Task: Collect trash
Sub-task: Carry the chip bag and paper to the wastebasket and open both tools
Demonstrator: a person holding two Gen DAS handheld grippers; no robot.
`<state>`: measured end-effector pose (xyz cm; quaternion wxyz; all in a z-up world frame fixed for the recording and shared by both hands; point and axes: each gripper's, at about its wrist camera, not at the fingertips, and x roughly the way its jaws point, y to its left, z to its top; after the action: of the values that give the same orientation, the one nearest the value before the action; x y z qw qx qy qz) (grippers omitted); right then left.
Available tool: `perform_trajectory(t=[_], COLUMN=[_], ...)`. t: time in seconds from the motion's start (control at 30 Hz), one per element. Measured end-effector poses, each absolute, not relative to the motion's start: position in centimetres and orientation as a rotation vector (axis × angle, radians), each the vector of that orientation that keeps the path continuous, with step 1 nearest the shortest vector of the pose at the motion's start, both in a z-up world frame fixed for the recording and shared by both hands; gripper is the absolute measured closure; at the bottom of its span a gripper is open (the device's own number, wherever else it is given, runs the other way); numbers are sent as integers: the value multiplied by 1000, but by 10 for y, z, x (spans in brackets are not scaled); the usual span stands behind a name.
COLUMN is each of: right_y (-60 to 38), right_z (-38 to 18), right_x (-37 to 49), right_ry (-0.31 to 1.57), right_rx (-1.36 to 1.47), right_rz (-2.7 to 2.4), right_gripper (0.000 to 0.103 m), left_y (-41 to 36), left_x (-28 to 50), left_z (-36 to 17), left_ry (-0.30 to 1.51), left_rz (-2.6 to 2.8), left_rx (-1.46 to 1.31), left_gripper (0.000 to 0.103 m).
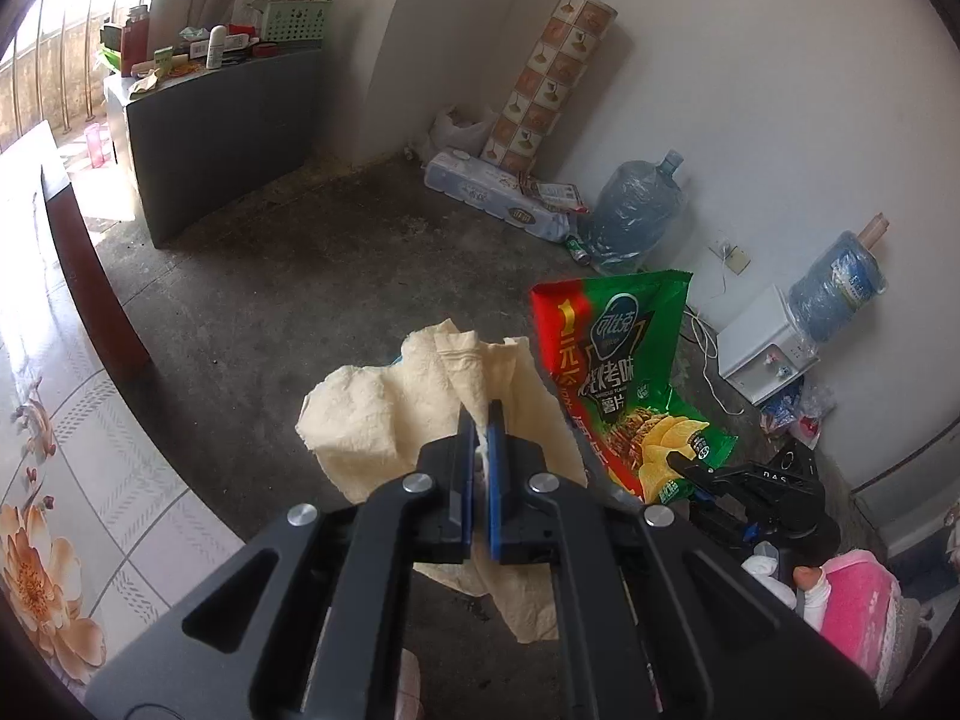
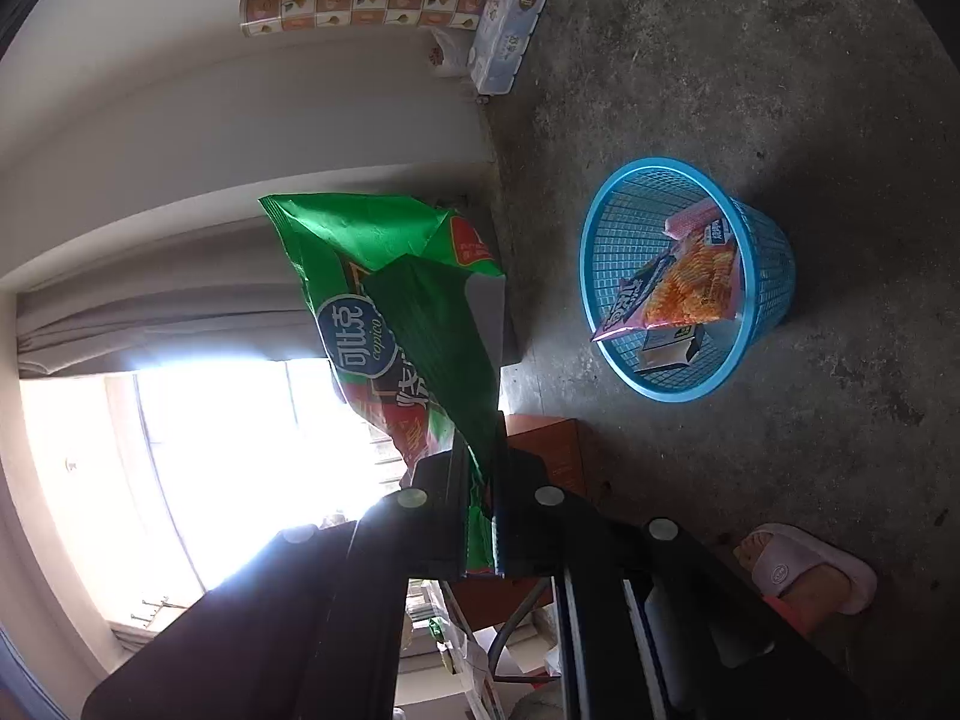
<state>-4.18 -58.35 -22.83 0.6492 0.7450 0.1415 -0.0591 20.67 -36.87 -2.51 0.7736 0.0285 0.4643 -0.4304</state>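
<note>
In the left wrist view the left claw [image 1: 479,420] covers the middle of the crumpled paper towel [image 1: 384,414]; lower right, the chip bag [image 1: 624,384] hides the right claw's tips. In the right view, glare washes out the window [image 2: 198,438] at left

Open floor [image 2: 750,90] around blue basket [image 2: 774,276]

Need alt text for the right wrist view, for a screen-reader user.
The right gripper is shut on a green chip bag, held above a concrete floor. To its right stands a blue mesh basket already holding snack wrappers and a small carton.
</note>
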Motion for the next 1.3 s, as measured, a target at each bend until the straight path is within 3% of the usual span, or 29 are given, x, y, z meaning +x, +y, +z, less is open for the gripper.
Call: perform_trajectory(t=[0.33, 0.4, 0.43, 0.53, 0.6, 0.87, 0.9, 0.93, 0.97, 1.0, 1.13, 1.3], right_y=[-623, -628, -629, -630, -630, -627, -626, -624, -623, -622, -616, -611], right_z=[-315, -333, -342, -360, -363, -346, -346, -346, -347, -347, -340, -321], right_x=[45, 71, 77, 82, 74, 5, -3, -10, -16, -22, -39, -40], right_ry=[504, 629, 674, 729, 697, 572, 566, 563, 560, 562, 593, 644], right_rx=[1715, 1656, 1648, 1639, 1651, 1675, 1683, 1690, 1696, 1700, 1676, 1570], right_rz=[-173, -172, -206, -245, -254, -302, -311, -318, -326, -334, -338, -350], right_gripper=[93, 58, 55, 53, 48, 48, 48, 48, 48, 48, 48, 48], left_y=[-424, -429, -431, -438, -445, -507, -516, -525, -532, -535, -520, -491], left_x=[221, 226, 228, 236, 243, 268, 272, 277, 282, 286, 284, 267], left_z=[-66, -74, -79, -91, -99, -127, -134, -143, -155, -167, -182, -138], left_ry=[1081, 1102, 1115, 1146, 1162, 1231, 1246, 1273, 1310, 1350, 1431, 1320], left_rz=[-931, -921, -917, -903, -894, -856, -843, -825, -791, -760, -738, -815], left_rx=[114, 114, 111, 112, 116, 79, 64, 52, 42, 27, -47, -1], left_gripper=[101, 101, 101, 101, 101, 100, 96, 78, 48, 41, 41, 41])
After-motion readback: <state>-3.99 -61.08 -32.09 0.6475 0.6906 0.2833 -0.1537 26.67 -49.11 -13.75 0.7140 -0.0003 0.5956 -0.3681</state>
